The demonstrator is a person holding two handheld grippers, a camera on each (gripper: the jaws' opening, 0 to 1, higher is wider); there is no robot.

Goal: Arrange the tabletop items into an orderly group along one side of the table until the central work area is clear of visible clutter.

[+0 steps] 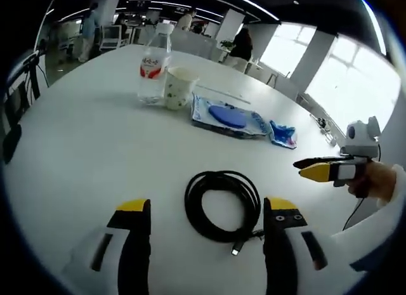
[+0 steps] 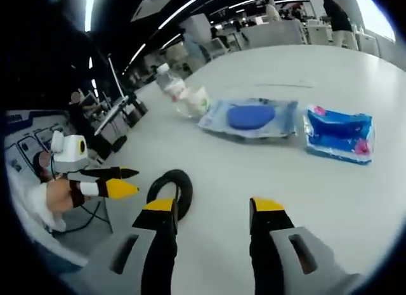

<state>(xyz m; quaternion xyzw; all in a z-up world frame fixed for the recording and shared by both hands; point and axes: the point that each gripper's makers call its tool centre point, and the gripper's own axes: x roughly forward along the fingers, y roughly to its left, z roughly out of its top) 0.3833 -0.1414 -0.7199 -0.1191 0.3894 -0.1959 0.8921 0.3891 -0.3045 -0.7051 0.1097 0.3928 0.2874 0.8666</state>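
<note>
Coiled black cable [image 1: 222, 205] lies just ahead of the left gripper [image 1: 206, 212], jaws apart and empty, right gripper [image 2: 212, 209] likewise: light, floppy, likely to uncoil, so pinch across the bundled loops, not one strand.

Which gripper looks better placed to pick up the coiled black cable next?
Probably the left gripper: the coiled black cable lies between its open jaws. The right gripper has it off to the side.

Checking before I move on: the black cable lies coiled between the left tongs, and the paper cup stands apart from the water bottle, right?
Not quite: the paper cup stands right beside the water bottle, apparently touching, per the left gripper view. The coiled cable does lie between the open left tongs.
</note>
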